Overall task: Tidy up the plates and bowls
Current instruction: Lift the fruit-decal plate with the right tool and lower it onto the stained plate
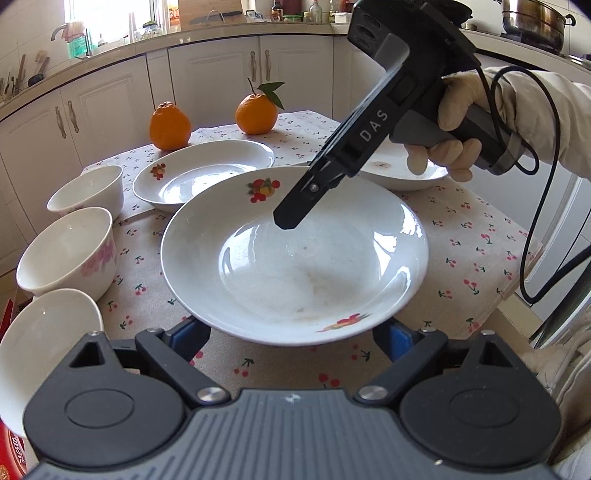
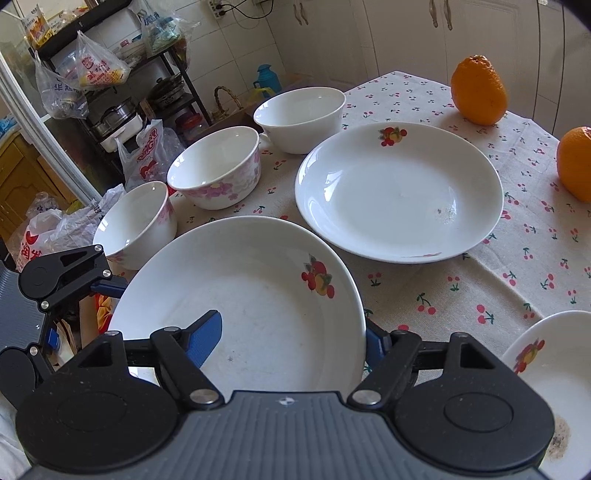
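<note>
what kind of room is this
Most likely a home kitchen: white cabinets under a countertop, a steel pot at one corner, and a table with a cherry-print cloth set with plates and bowls.

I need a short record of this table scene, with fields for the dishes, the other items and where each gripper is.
plates: three, fruit print: near plate, far plate, third plate
bowls: three, upright, in a row beside the plates
oranges: two, behind the far plate
cover: cherry-print tablecloth
left gripper: open, fingers reach under the near plate's rim
right gripper: open, one finger above the near plate's inside, the other outside its rim
</note>
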`<act>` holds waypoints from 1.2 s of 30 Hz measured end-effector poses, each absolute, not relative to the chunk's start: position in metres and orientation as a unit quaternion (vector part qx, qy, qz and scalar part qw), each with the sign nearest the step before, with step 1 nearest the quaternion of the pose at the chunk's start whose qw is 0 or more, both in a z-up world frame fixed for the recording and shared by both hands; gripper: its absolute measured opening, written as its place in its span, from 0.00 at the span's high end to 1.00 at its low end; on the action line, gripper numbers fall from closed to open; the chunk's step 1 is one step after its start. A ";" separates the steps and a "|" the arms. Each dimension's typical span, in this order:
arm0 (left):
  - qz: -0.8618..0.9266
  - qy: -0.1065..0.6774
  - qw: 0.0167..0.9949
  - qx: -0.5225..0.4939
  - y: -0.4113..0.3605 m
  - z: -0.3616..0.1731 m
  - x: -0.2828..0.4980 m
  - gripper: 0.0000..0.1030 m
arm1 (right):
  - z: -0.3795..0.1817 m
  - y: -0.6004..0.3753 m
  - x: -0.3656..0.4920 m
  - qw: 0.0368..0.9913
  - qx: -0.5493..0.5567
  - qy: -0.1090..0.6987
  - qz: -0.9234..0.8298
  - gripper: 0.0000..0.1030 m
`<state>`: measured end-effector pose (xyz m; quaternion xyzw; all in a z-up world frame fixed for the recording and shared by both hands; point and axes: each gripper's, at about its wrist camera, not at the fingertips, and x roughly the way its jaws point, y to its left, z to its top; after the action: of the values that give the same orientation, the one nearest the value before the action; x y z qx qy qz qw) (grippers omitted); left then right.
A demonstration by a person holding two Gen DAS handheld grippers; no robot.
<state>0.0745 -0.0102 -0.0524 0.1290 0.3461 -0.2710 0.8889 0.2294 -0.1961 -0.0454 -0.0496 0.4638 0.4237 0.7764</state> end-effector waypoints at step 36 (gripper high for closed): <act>-0.395 0.319 0.844 0.170 -0.139 -0.039 0.154 0.09 | -0.027 -0.359 0.242 0.860 0.001 0.430 0.275 0.20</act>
<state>0.1537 -0.1391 -0.0390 0.1703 0.3190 -0.3953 0.8444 0.2416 -0.3592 -0.0273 0.0006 0.4295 0.2748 0.8602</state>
